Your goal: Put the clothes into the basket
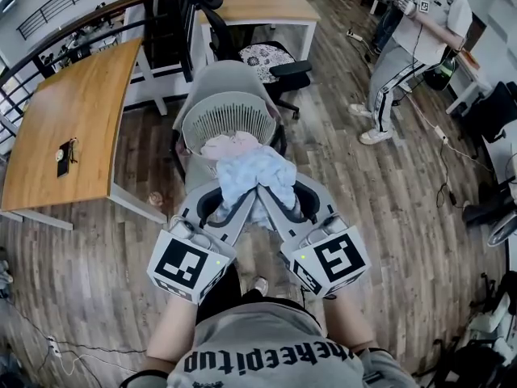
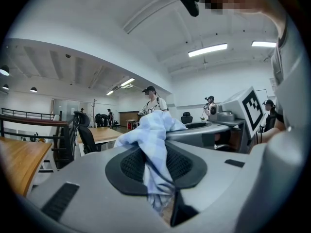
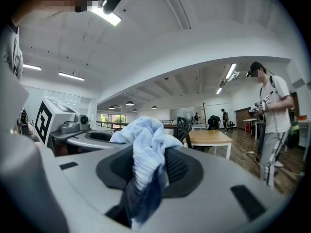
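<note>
Only overhead: basket (image 1: pixel 230 116) near blue cloth (image 1: pixel 258 176)

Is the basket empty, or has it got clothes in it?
Not empty: pink clothes already lie inside the basket.

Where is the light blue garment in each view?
Head view: centre, light blue garment just below the white basket.
Left gripper view: garment centre, pinched between the jaws.
Right gripper view: garment centre-left, pinched between the jaws.
Shared landmark: the standing person in a white shirt.
</note>
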Demonstrator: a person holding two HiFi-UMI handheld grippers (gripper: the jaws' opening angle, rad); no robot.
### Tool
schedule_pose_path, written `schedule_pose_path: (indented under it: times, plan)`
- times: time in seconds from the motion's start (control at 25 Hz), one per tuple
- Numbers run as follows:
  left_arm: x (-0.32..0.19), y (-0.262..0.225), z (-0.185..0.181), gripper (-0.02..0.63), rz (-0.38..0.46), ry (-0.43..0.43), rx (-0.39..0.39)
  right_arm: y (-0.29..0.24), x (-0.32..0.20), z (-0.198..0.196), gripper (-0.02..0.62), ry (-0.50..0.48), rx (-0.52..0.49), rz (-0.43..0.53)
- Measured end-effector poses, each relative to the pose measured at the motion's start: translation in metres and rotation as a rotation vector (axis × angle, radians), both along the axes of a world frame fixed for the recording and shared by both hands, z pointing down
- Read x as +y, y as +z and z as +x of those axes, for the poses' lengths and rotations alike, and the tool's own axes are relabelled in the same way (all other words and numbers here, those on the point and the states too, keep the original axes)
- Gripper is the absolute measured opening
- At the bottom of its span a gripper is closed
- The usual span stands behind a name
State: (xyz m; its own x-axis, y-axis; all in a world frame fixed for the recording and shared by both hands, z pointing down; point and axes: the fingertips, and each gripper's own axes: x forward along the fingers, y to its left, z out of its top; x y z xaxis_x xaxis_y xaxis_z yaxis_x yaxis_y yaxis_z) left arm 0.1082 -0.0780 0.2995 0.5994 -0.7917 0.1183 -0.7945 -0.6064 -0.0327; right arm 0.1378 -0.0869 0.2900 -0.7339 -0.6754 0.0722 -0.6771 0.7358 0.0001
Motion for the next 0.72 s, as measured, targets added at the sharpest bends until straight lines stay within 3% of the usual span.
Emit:
schedule_pose_path:
  times: [0.72]
  plan:
    - [-0.073, 0.000, -0.057, 0.097, -0.018, 0.031, 0.018, -0.001, -0.072, -0.057, 0.138, 0.036, 0.013, -0.016]
